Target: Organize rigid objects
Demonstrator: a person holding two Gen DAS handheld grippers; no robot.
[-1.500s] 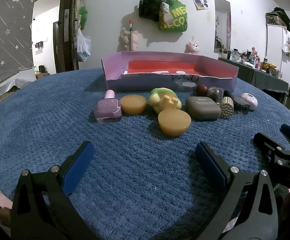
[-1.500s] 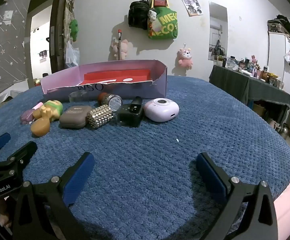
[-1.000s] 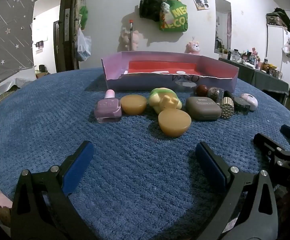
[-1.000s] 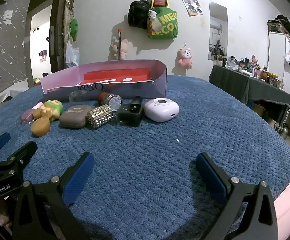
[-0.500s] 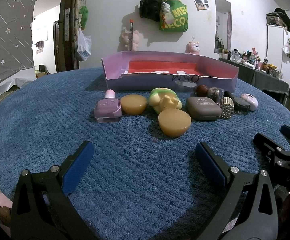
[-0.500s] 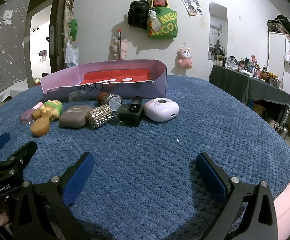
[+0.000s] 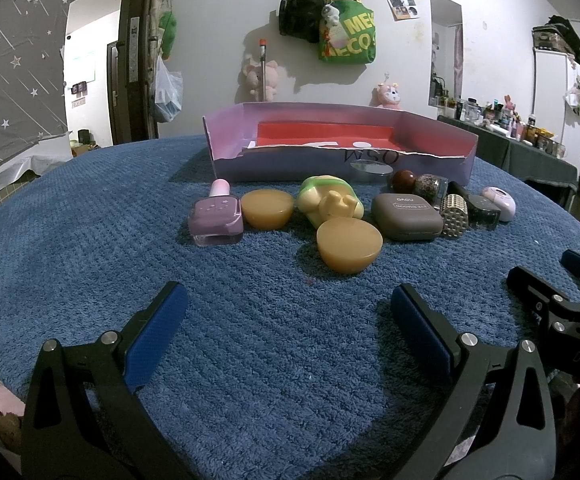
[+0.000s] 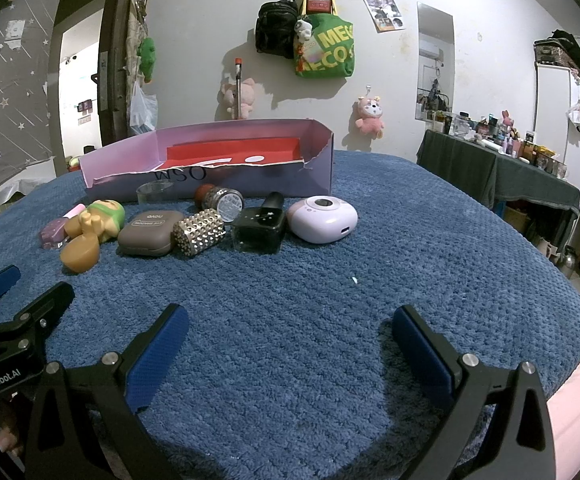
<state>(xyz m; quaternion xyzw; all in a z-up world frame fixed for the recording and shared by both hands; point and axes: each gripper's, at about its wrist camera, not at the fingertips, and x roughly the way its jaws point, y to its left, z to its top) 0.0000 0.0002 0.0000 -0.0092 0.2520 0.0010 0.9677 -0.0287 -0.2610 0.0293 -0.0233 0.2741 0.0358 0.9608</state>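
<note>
- Left wrist view: your left claw (image 7: 286, 320) gapes wide and empty; the objects (image 7: 349, 243) sit at 12 o'clock, outside the purple box (image 7: 342, 148).
- Your right claw (image 8: 288, 342) is equally spread and empty.
- Nothing looks sorted yet; everything remains.

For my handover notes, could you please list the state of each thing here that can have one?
Left tongs: open, empty.
Right tongs: open, empty.
Lilac cardboard box: open-topped, front edge torn.
Taupe rounded compact case: shut.
Purple nail-polish bottle: capped, lying flat.
Black square bottle: capped, lying down.
</note>
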